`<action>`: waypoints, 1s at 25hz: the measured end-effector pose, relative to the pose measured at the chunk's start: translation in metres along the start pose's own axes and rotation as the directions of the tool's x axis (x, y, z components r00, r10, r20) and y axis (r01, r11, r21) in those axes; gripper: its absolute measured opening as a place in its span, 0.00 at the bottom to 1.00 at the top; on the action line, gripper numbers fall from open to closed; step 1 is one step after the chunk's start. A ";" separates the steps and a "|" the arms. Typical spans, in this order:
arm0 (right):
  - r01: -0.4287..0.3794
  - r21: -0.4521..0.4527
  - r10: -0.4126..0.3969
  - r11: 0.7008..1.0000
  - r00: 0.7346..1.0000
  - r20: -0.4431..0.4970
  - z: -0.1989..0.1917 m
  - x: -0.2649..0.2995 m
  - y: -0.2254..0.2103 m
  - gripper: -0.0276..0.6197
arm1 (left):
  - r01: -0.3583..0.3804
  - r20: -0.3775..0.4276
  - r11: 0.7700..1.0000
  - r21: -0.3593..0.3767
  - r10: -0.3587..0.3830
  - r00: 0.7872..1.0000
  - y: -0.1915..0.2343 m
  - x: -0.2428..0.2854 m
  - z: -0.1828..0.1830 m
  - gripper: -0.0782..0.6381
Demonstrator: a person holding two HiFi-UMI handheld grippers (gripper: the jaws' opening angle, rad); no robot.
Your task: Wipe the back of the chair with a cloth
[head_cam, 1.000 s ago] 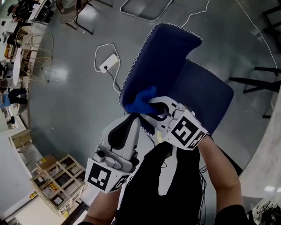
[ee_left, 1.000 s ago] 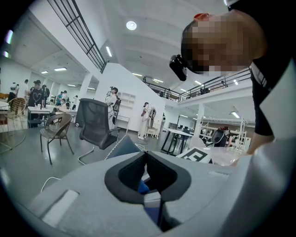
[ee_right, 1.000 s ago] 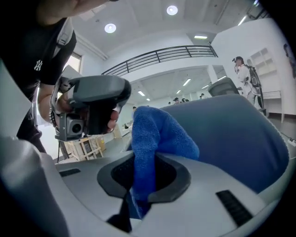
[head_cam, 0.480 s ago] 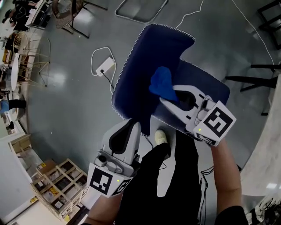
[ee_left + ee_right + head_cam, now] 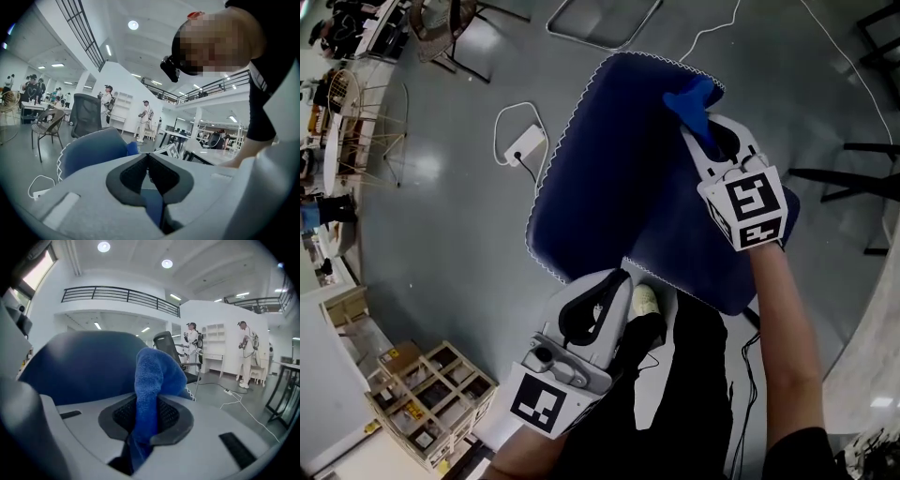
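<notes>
My right gripper (image 5: 701,133) is closed on the blue cloth (image 5: 691,99), at the far right corner of the chair back (image 5: 609,169). The cloth's lower end is hidden inside it. My left gripper (image 5: 614,283) is closed and empty, near me.

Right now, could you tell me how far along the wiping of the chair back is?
Done: the right hand-held gripper is shut on the blue cloth. In hand: the cloth sits at the top corner of the chair back. Left: no wiped marks show, so I would treat the rest as pending.
</notes>
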State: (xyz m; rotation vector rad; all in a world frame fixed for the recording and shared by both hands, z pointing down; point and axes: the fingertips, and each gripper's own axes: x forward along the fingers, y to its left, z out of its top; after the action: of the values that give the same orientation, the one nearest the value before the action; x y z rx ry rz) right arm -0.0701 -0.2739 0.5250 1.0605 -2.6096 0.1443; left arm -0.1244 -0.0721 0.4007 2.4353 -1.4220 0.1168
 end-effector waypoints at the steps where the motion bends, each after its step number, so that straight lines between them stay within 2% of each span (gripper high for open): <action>1: 0.004 -0.001 -0.004 1.000 1.000 0.000 -0.006 0.007 -0.003 0.15 | 0.000 -0.001 1.000 -0.001 0.000 1.000 0.001 0.001 -0.003 0.14; 10: -0.186 0.017 0.185 0.982 0.982 0.028 -0.022 0.024 0.040 0.15 | -0.011 -0.008 1.000 0.012 0.012 1.000 0.006 -0.006 -0.023 0.14; 15: -0.277 0.017 0.277 0.961 0.961 0.008 -0.028 0.013 0.086 0.15 | -0.008 0.003 1.000 0.011 0.008 1.000 0.005 -0.007 -0.022 0.14; 25: -0.401 0.025 0.400 0.916 0.916 0.011 -0.044 -0.015 0.167 0.15 | -0.002 0.019 1.000 0.005 0.002 1.000 -0.008 -0.013 -0.033 0.13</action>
State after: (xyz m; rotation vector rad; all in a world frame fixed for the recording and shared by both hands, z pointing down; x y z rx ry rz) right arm -0.1647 -0.1339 0.5661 0.5165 -2.8032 0.2693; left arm -0.1213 -0.0468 0.4273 2.4461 -1.4339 0.0979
